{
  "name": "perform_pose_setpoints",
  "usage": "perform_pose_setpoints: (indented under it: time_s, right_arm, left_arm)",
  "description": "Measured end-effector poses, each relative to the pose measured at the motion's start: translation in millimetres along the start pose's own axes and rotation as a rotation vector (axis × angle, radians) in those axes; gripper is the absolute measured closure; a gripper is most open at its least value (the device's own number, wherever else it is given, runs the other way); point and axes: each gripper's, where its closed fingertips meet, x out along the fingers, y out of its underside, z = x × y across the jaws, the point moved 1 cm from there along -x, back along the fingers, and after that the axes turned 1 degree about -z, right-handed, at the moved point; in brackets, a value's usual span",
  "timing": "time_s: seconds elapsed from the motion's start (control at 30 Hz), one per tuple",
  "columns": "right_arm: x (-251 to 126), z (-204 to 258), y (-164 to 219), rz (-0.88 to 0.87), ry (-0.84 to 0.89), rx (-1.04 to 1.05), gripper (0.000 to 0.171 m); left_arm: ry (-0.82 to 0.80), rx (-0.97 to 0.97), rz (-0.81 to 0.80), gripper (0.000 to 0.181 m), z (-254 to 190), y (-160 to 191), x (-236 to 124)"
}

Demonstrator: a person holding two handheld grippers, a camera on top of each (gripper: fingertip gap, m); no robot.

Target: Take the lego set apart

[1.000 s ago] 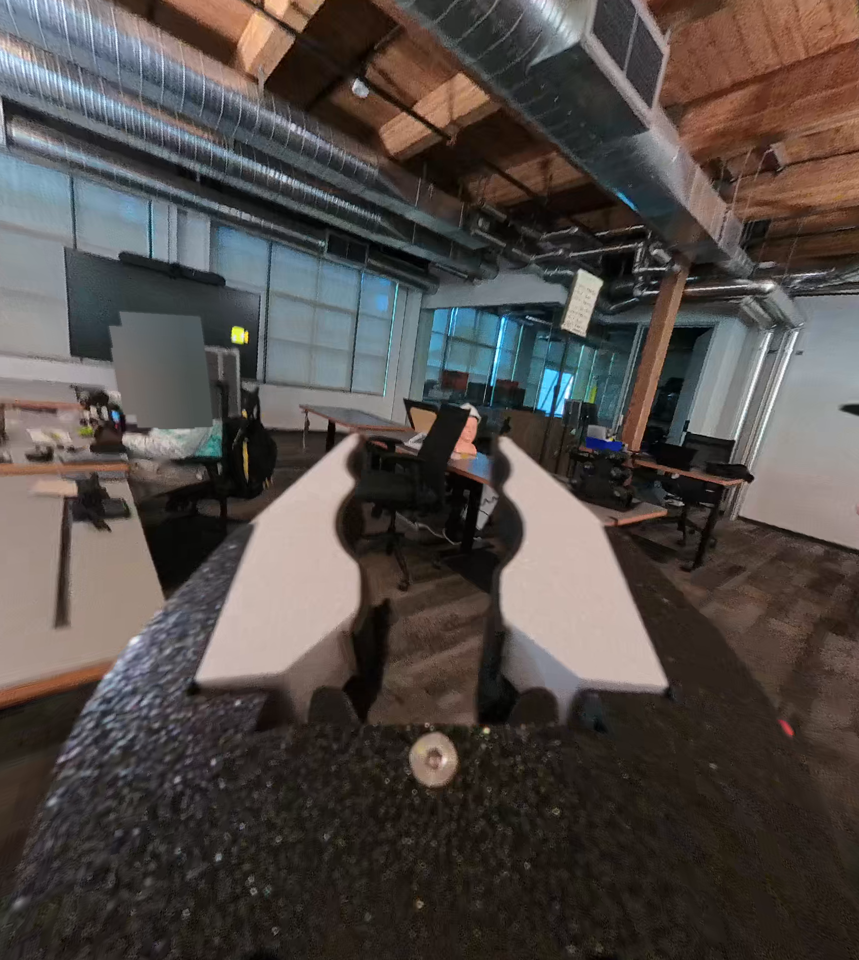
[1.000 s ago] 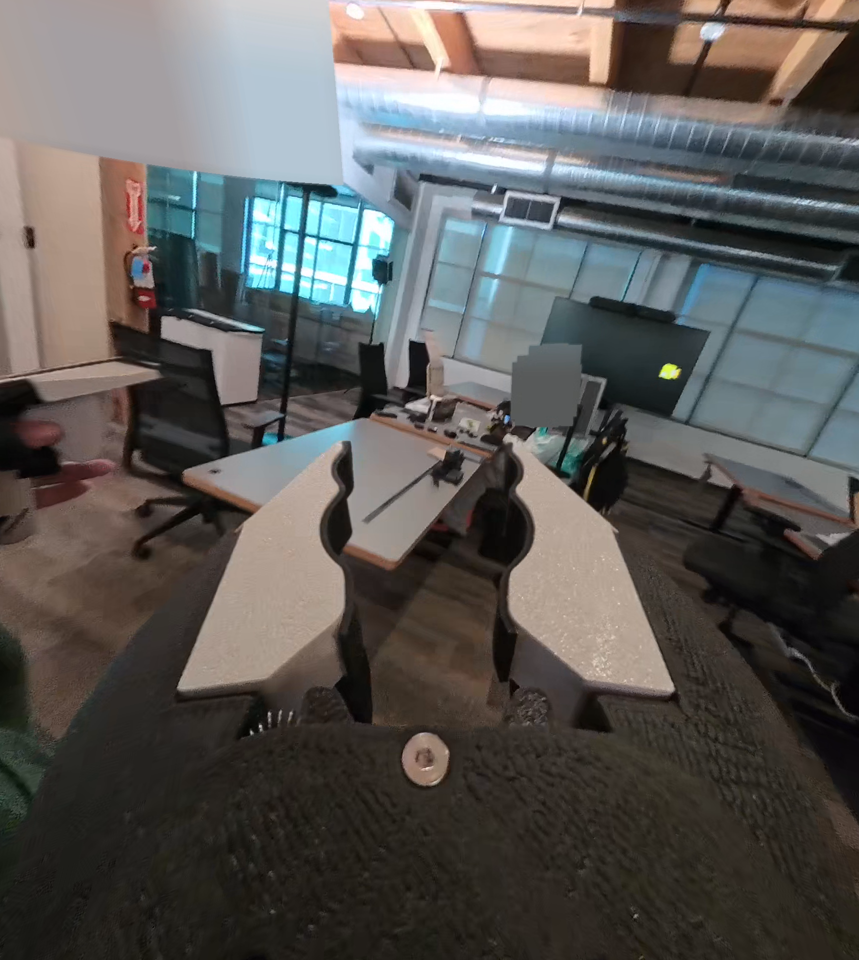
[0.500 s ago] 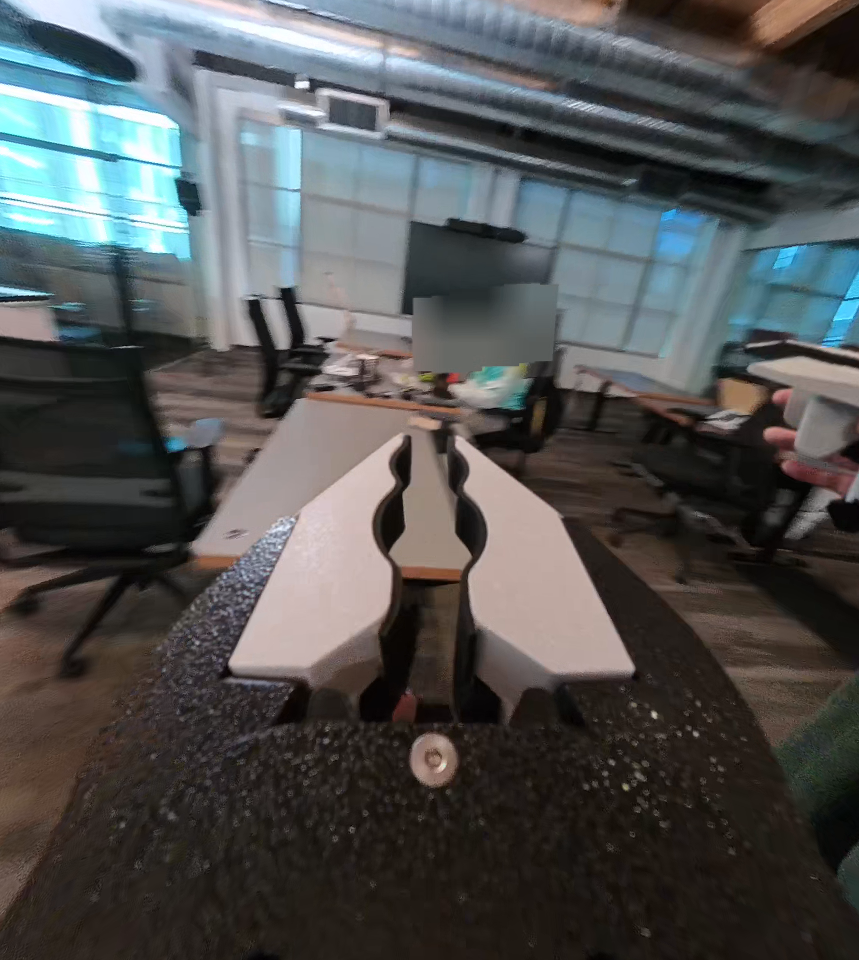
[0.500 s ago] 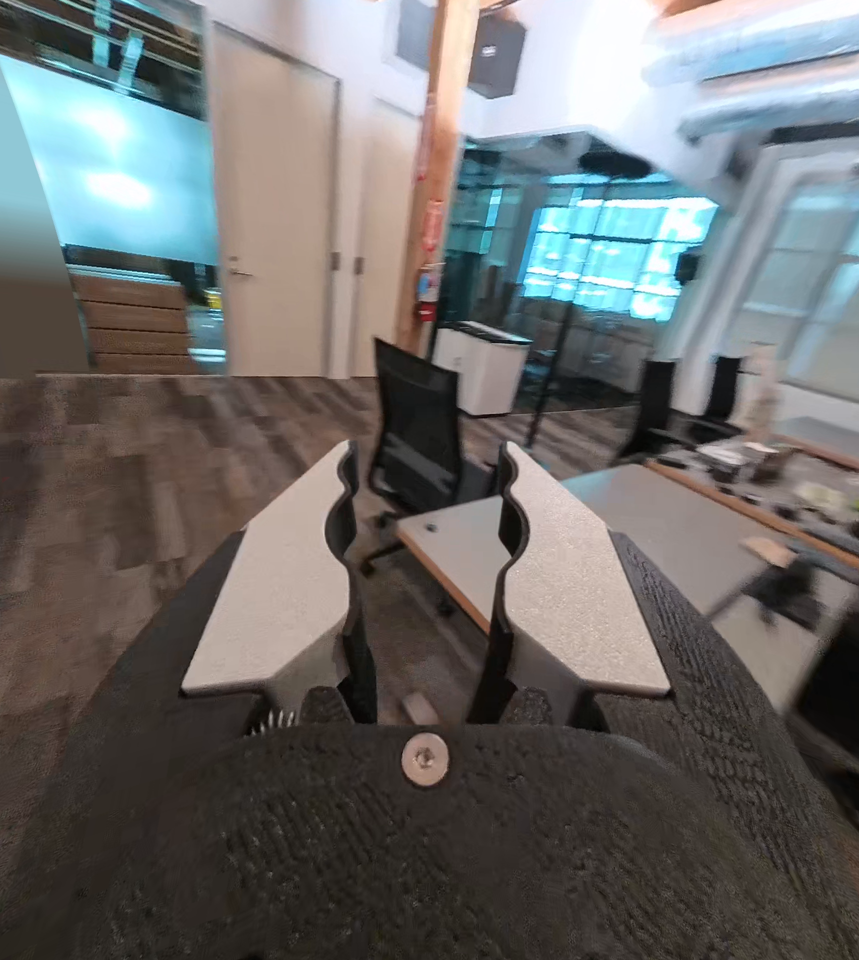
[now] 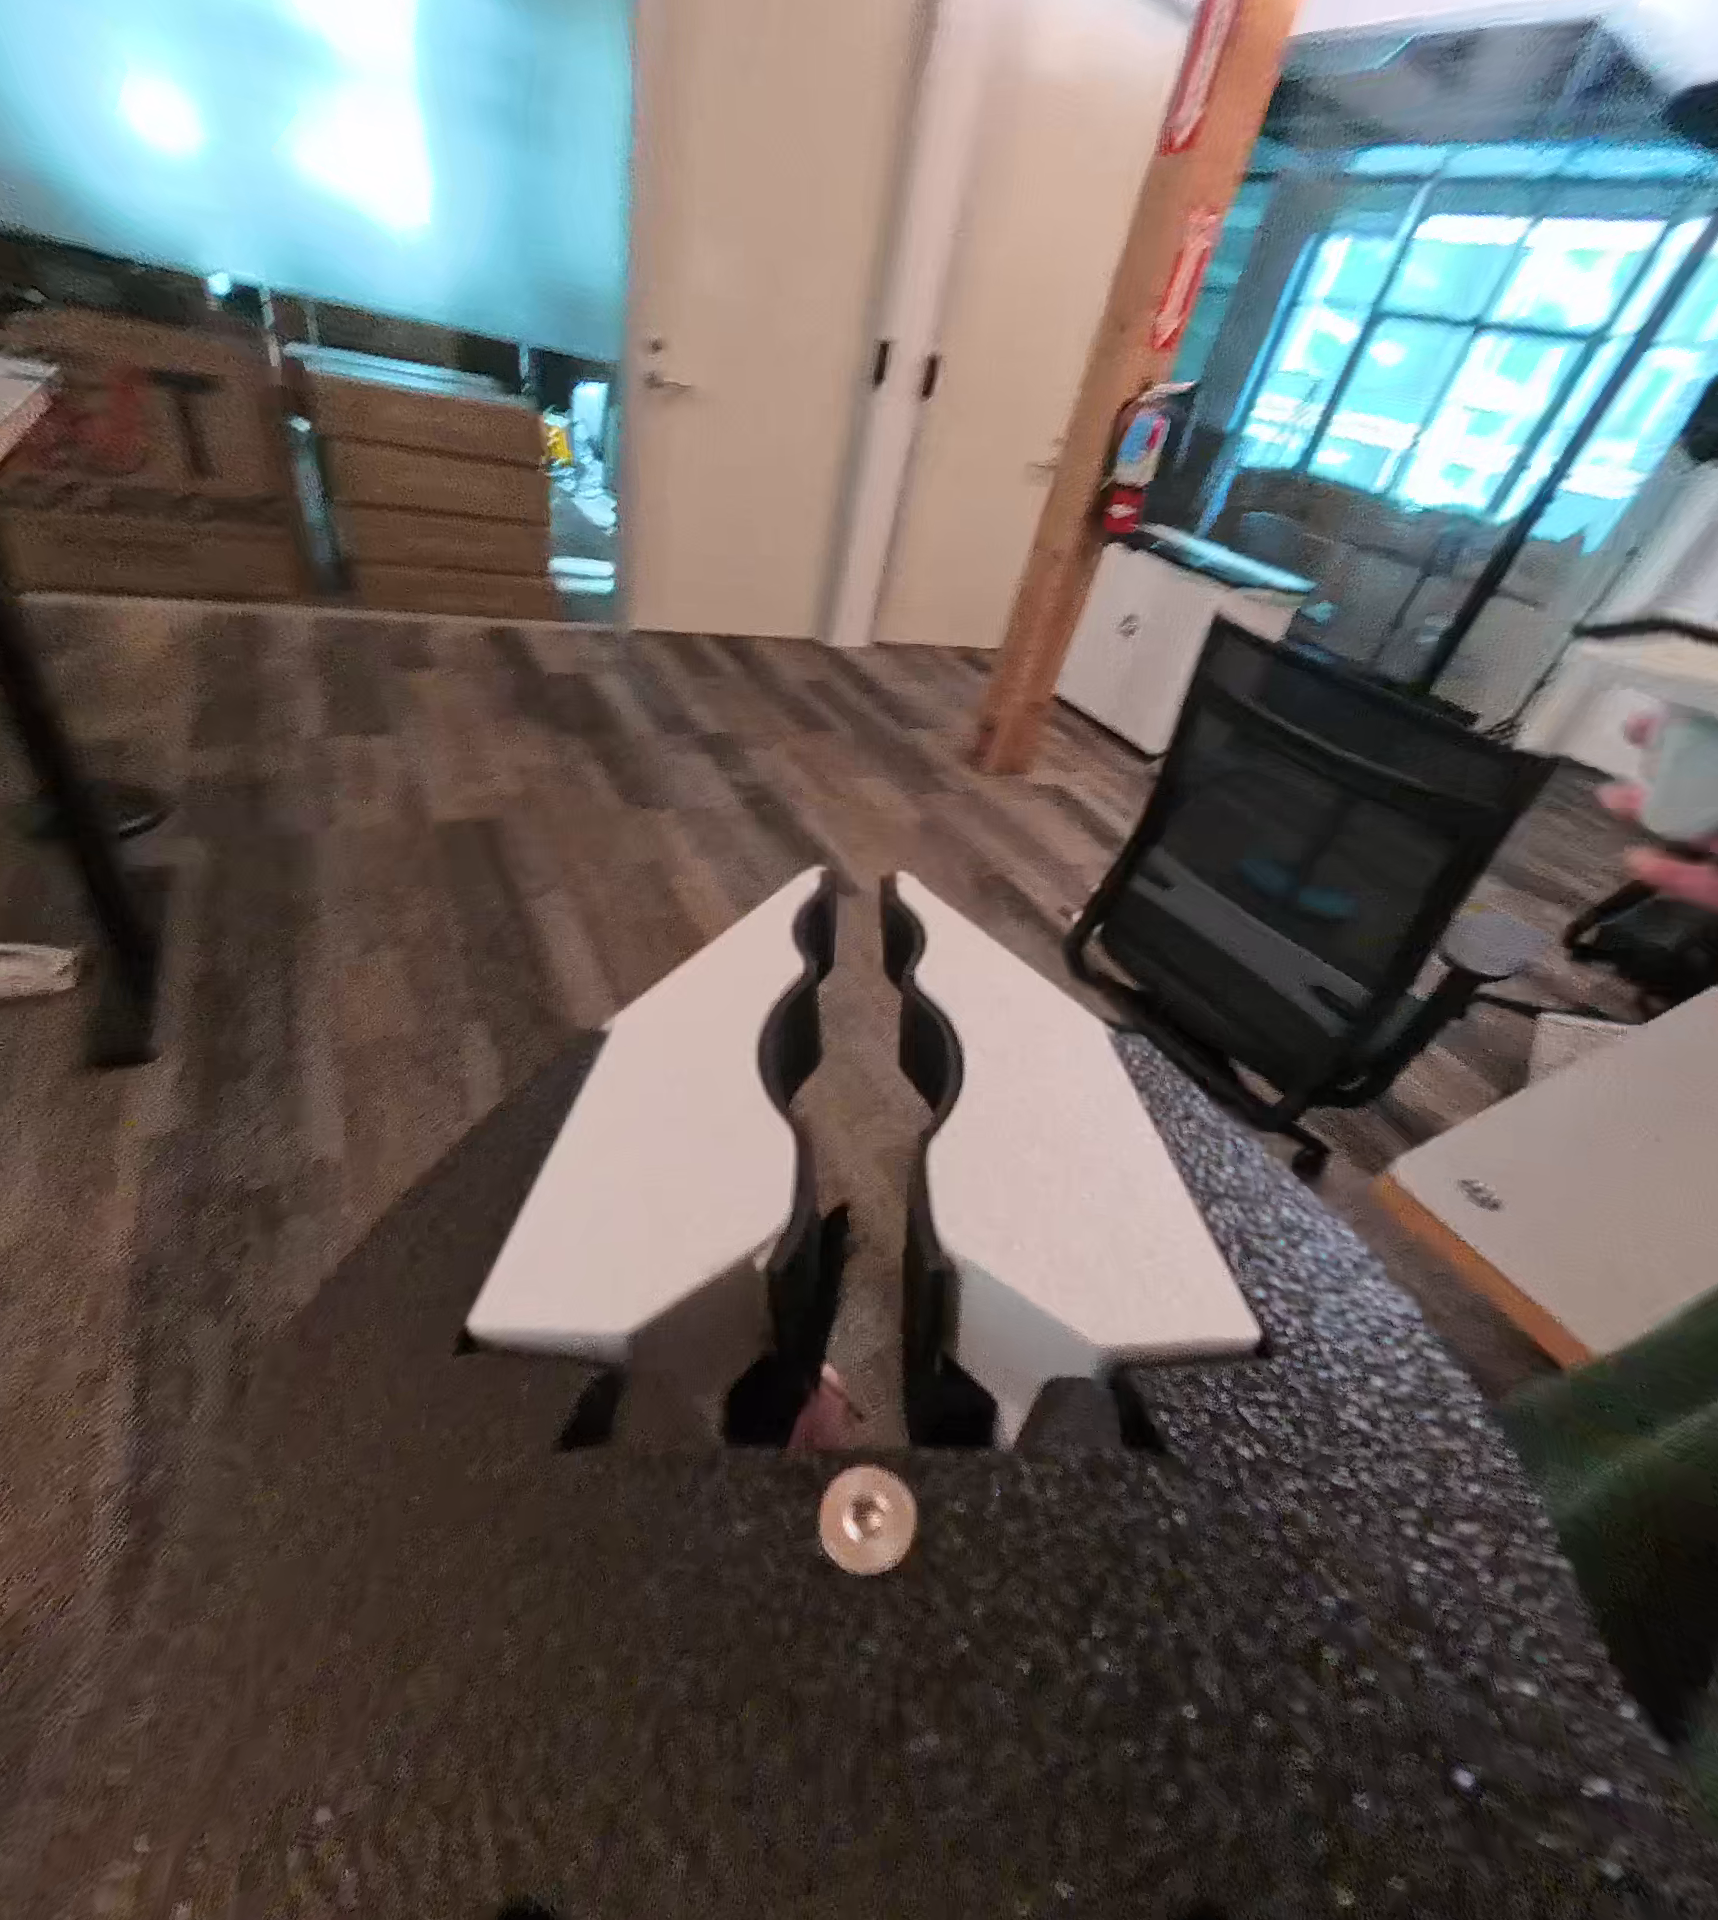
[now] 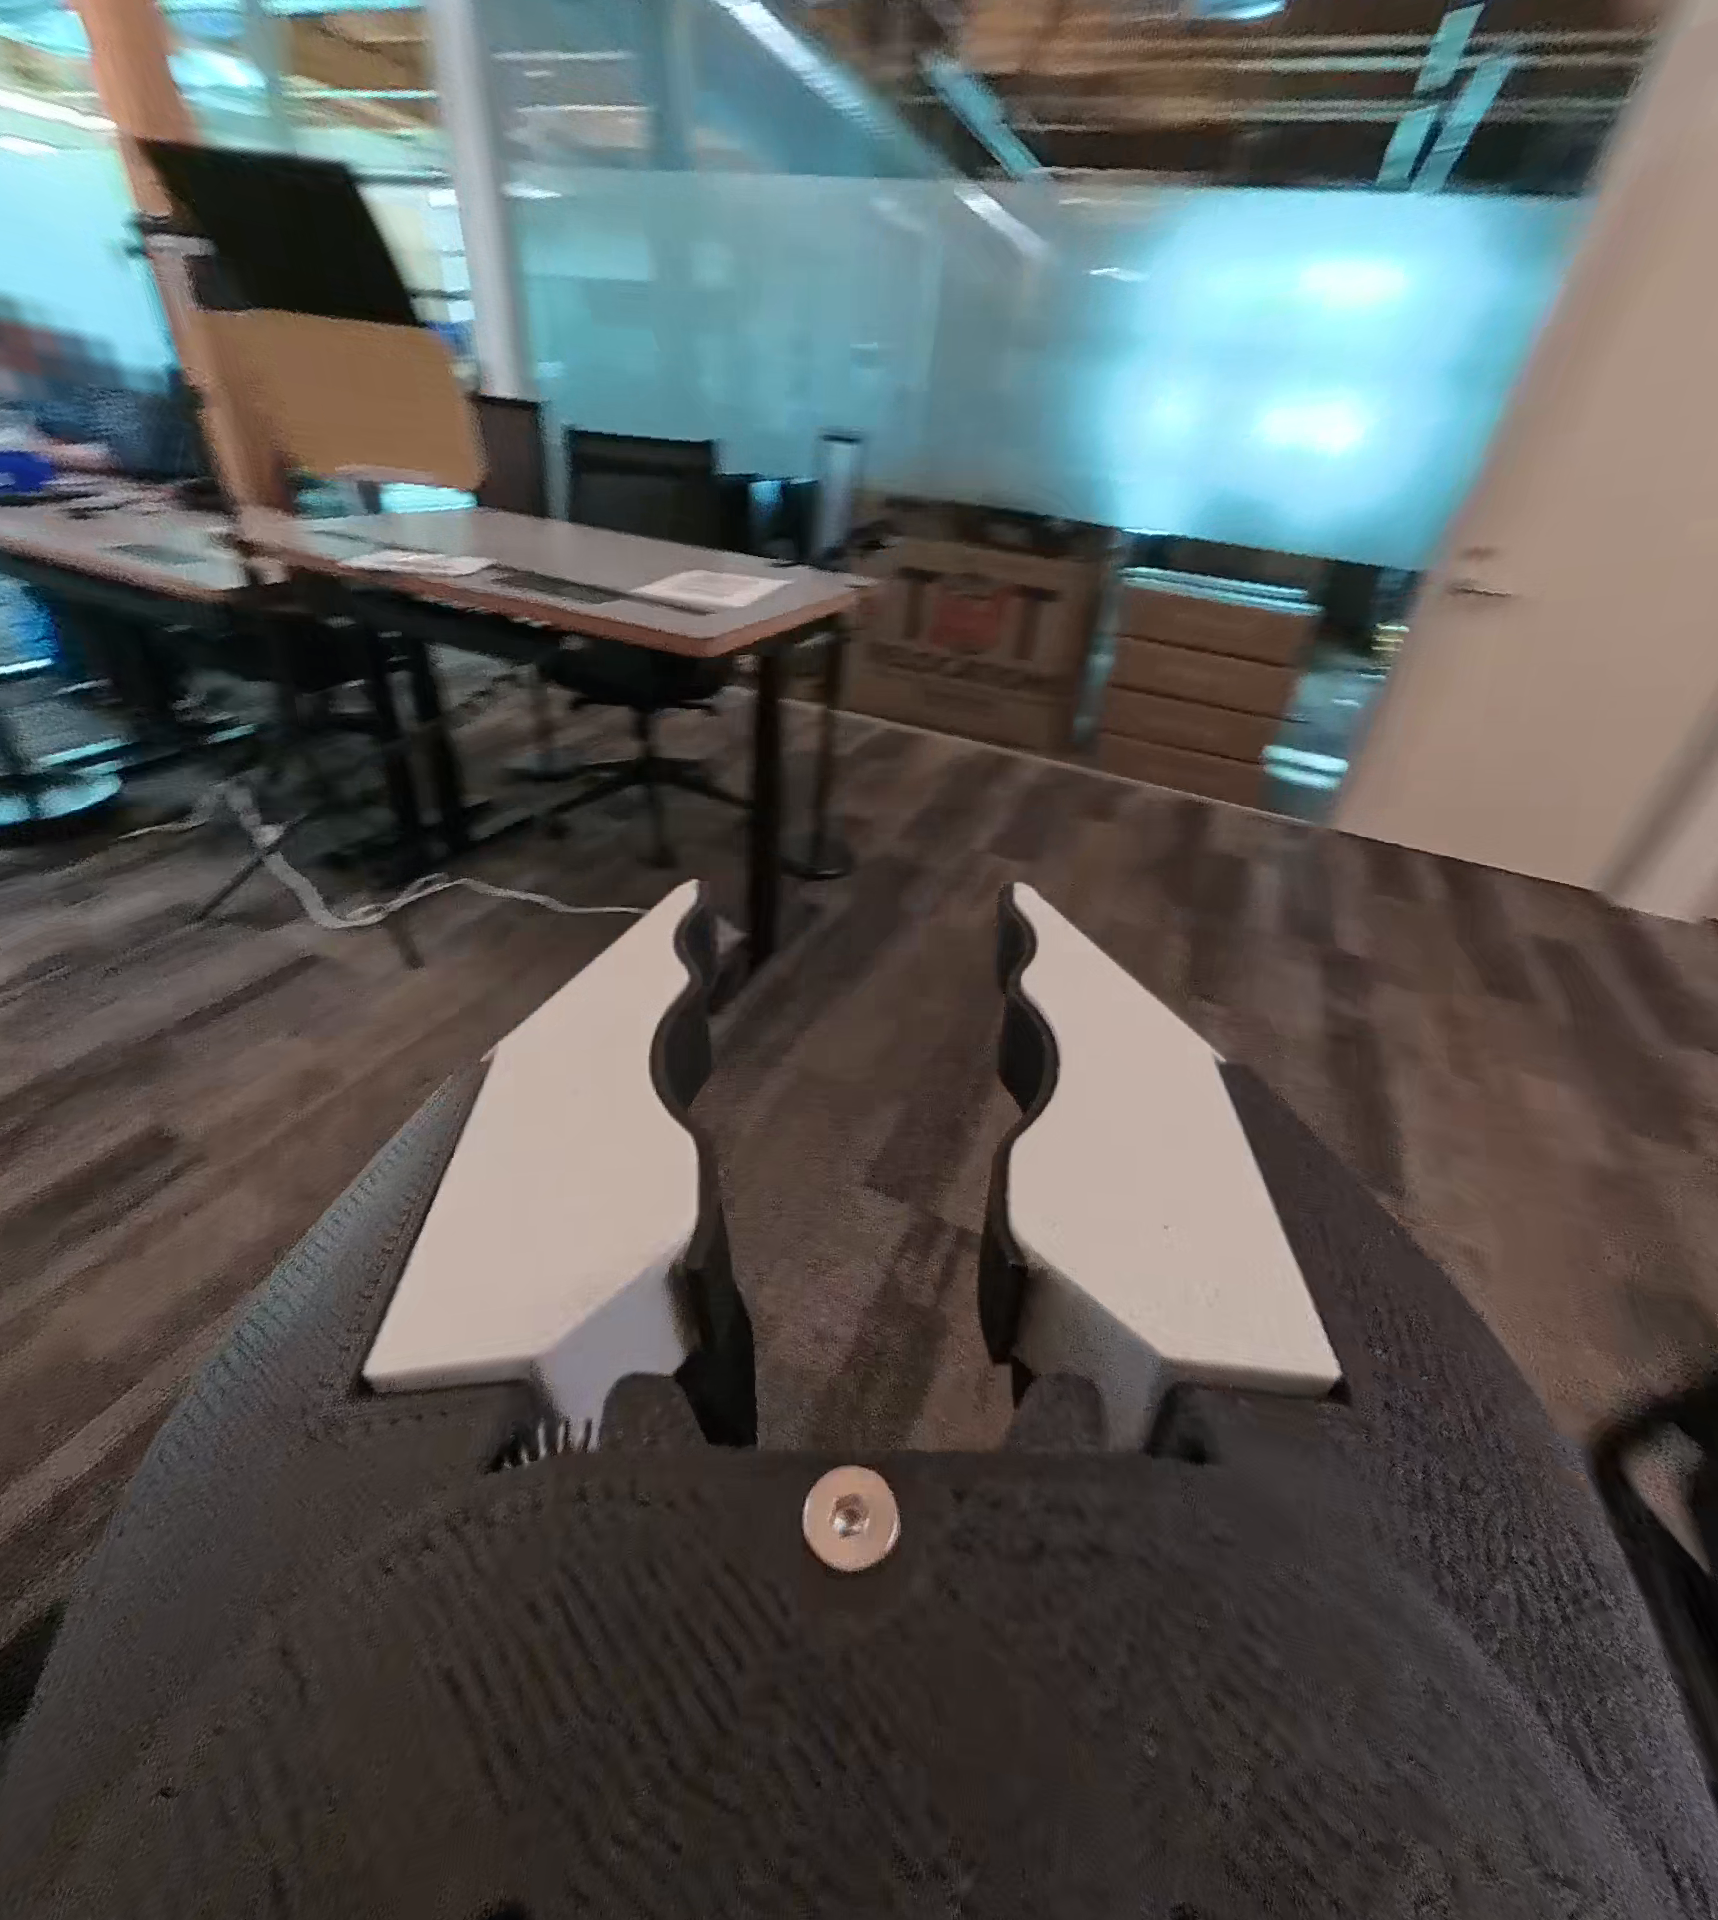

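No lego set shows in either view. My left gripper (image 5: 855,894) points over the carpeted floor, its grey fingers drawn almost together with only a narrow slit between the tips and nothing in it. My right gripper (image 6: 850,904) is open and empty, with a wide gap between its fingers, and also points at the carpet. In the left wrist view a person's hand (image 5: 1707,862) holds the other gripper's pale body at the right edge, blurred.
A black mesh office chair (image 5: 1322,862), a wooden post (image 5: 1094,468) and a white table corner (image 5: 1613,1174) lie right of the left gripper. A green sleeve (image 5: 1686,1455) is near. A long desk (image 6: 522,582), cardboard boxes (image 6: 980,644) and a floor cable (image 6: 367,904) lie ahead of the right.
Both grippers have swung round to the left and tipped down from the ceiling towards the floor. The left gripper's fingers have closed step by step. The right gripper has stayed open.
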Motion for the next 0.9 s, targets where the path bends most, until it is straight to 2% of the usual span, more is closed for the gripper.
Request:
perform_pose_setpoints:
  time_s: [0.07,0.17,0.27,0.43,0.57,0.73,0.8,0.87,0.9]
  right_arm:
    - [77.8,4.5,7.8,0.033,-0.136,0.002,0.119]
    - [183.5,37.1,25.6,0.081,-0.333,0.024,0.119]
    - [273.8,90.7,43.5,0.096,-0.508,0.041,0.119]
    - [406.7,187.9,74.1,0.112,-0.702,0.013,0.119]
    - [519.5,249.3,97.7,0.147,-0.752,-0.113,0.119]
    - [645.0,315.1,123.6,0.218,-0.827,-0.184,0.118]
    - [694.3,340.1,137.2,0.243,-0.833,-0.198,0.118]
    - [743.7,370.3,151.9,0.282,-0.848,-0.208,0.118]
    - [768.0,388.9,158.3,0.299,-0.867,-0.216,0.118]
  left_arm:
    - [-0.085,0.023,0.063,0.172,27.5,8.8,5.0]
    - [-0.331,0.000,0.134,0.172,86.3,26.0,-4.2]
    - [-0.542,-0.017,0.162,0.172,147.4,34.8,-25.3]
    - [-0.813,-0.042,0.079,0.169,268.4,23.9,-52.3]
    - [-0.914,-0.080,0.068,0.164,372.6,23.9,-51.0]
    - [-0.844,-0.286,0.073,0.151,485.6,29.5,-14.4]
    - [-0.851,-0.291,0.095,0.145,531.7,32.5,-7.1]
    - [-0.937,-0.251,0.116,0.137,584.9,34.9,-11.7]
    - [-0.991,-0.227,0.122,0.128,612.6,35.0,-16.3]
